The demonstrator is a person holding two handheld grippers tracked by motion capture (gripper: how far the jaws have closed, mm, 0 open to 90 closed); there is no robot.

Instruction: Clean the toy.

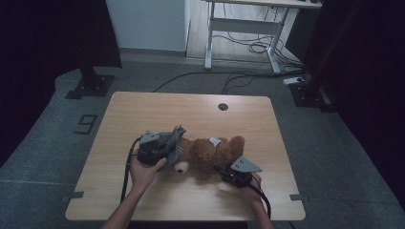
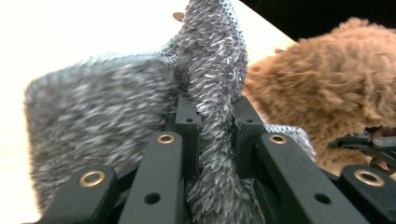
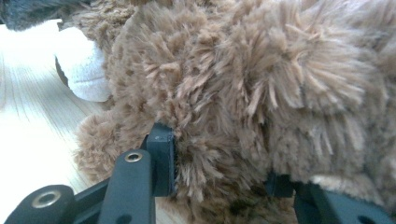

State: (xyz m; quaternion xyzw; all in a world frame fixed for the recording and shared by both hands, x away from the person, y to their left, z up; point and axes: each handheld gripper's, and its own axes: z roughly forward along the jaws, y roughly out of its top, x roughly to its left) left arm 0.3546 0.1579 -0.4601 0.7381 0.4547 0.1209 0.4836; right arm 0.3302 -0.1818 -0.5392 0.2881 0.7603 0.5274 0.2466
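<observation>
A person's forearms reach in over the near edge of a wooden table (image 1: 143, 109), a two-jaw gripper in each hand. The left gripper (image 2: 212, 116) is clamped on a fold of fuzzy grey knit garment (image 2: 93, 121) at the head of a brown teddy bear (image 1: 210, 152), which lies mid-table; the right gripper (image 3: 219, 177) pinches the bear's plush body. The likely risk: the thin fold slipping from the narrow jaws as it is pulled, or the bear dragging along if the right grip catches only fur.

overhead view faces table (image 1: 143, 114); tong cameras share the teddy bear (image 2: 327, 88).
</observation>
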